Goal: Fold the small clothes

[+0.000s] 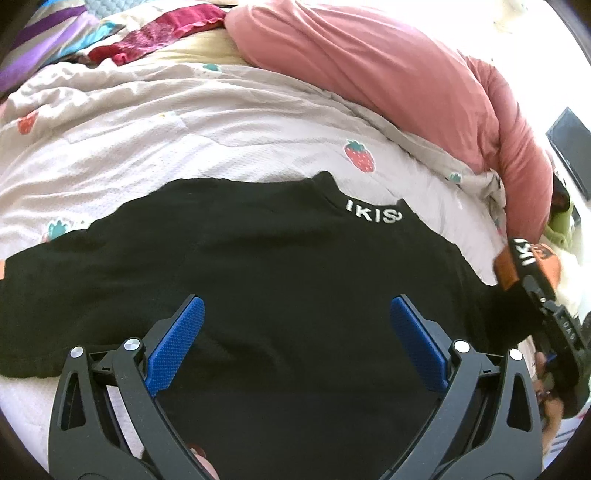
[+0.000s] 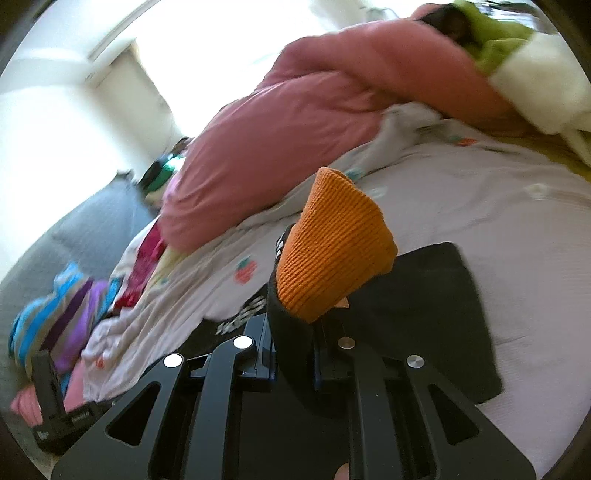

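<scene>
A small black shirt [image 1: 277, 266] with white lettering at the collar lies spread on the strawberry-print bed sheet [image 1: 184, 140]. My left gripper [image 1: 295, 314] hovers over its middle, jaws wide open and empty, blue pads [image 1: 177, 343] showing. My right gripper [image 2: 295, 354] is shut on the shirt's black sleeve with its orange knit cuff [image 2: 332, 243], lifted off the bed. The cuff and right gripper also show at the right edge of the left wrist view [image 1: 517, 269]. The shirt's body [image 2: 424, 310] lies beyond the right gripper.
A big pink duvet [image 1: 388, 74] is heaped along the far side of the bed. Striped purple and blue cloth [image 2: 66, 314] and a dark red cloth [image 1: 155, 33] lie near the bed's end. Green and white cloth [image 2: 517, 55] sits past the duvet.
</scene>
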`<state>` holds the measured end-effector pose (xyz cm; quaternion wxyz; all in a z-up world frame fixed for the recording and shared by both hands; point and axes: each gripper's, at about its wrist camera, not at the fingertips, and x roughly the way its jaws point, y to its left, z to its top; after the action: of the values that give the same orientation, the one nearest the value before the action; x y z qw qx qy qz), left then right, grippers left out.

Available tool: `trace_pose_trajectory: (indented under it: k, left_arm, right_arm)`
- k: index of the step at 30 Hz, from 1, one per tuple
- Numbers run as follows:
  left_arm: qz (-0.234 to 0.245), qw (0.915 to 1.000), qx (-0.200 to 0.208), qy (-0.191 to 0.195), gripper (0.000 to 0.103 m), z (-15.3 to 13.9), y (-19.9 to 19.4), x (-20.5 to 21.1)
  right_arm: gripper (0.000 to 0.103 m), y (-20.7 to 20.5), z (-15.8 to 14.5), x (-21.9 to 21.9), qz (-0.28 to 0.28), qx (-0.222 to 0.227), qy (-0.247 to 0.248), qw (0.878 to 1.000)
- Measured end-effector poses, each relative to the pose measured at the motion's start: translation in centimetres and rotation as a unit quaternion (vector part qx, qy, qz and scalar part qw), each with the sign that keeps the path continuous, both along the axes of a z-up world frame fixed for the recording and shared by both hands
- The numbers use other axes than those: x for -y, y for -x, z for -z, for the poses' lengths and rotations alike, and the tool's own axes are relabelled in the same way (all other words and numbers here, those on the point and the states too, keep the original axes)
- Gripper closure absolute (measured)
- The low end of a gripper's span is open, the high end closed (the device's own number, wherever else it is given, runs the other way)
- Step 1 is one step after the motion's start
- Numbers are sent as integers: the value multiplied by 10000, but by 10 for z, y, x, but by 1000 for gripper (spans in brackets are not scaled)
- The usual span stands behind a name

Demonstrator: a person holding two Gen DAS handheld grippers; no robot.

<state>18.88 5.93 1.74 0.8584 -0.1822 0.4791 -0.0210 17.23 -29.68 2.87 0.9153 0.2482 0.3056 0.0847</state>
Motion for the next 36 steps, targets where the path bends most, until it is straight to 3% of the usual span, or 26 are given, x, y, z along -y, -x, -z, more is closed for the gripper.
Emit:
trace_pose_trajectory:
  k: [17,19,21,22,28,33,36]
  left_arm:
    - [-499,9960,95,729,8,3,29,-82]
    - [-516,9954,110,799,8,4,31,-86]
    - [-518,9950,135,847,8,4,32,-90]
    - [-513,9947,140,876,8,5,32,-91]
    - [-344,9939,122,1045,9,9,31,-86]
    - [44,9925,91,1218,12,13,27,-63]
    - [216,9899,-20,1404,21,20,21,-49]
  right_arm:
    - [88,-17,27,-158,-1430,-290,645,9872]
    - [83,-18,31,-171,-1565,-352,666,9848]
    - [65,-17,33,-181,-1743,-371,596,9822]
    - [63,-15,32,-185,-1851,-356,566,9804]
    - [52,5,17,-183,-2242,-94,441,9735]
    - [52,13,14,-149,-1806,-198,595,9816]
    - [51,19,16,-123,-1511,-302,753,9852]
